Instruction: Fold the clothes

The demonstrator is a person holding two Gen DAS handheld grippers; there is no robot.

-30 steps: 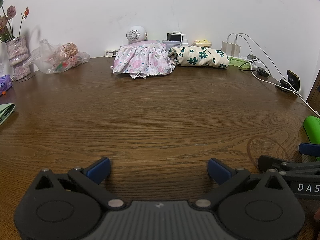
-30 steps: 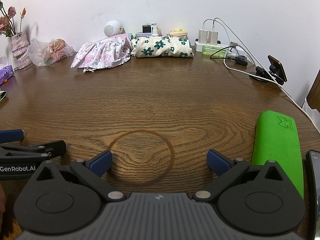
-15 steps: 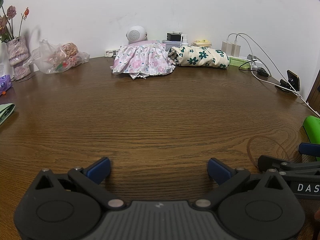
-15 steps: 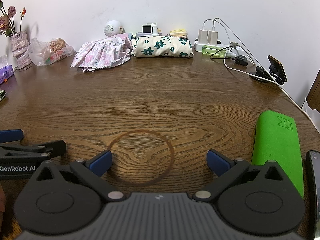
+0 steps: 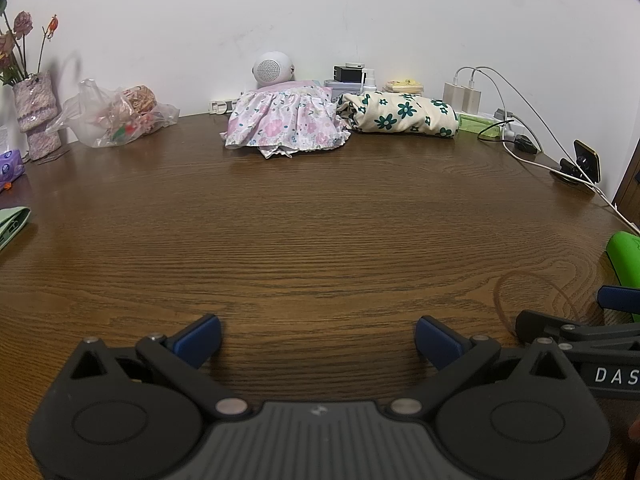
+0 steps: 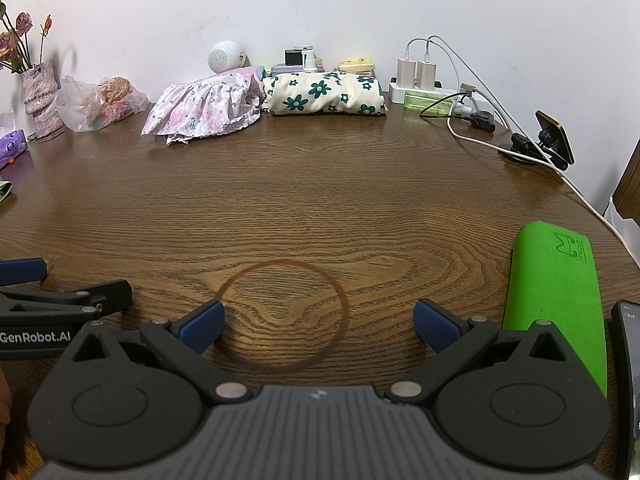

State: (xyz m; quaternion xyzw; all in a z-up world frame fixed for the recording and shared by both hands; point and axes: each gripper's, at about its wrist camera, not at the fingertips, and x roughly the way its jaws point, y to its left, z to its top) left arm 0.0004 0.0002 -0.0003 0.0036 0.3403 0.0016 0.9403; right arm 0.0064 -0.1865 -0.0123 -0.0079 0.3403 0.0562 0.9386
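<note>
Your left tongs (image 5: 318, 334) and right tongs (image 6: 318, 320) both gape wide and empty, low over the bare desk (image 5: 320, 232). Judging by that, you're between garments: reach toward 12 o'clock for the rumpled pink floral dress (image 5: 282, 124); the green-flowered bundle (image 5: 400, 116) beside it looks already folded. How the dress's layers lie is hard to make out.

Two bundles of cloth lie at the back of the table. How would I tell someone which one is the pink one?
Look to the far edge of the wooden table, against the white wall. Just in front of the round white speaker lies the pink floral garment, loosely heaped with a frilled hem. Its neighbour to the right, the cream cloth with dark green flowers, is a neat, tight bundle instead.
</note>
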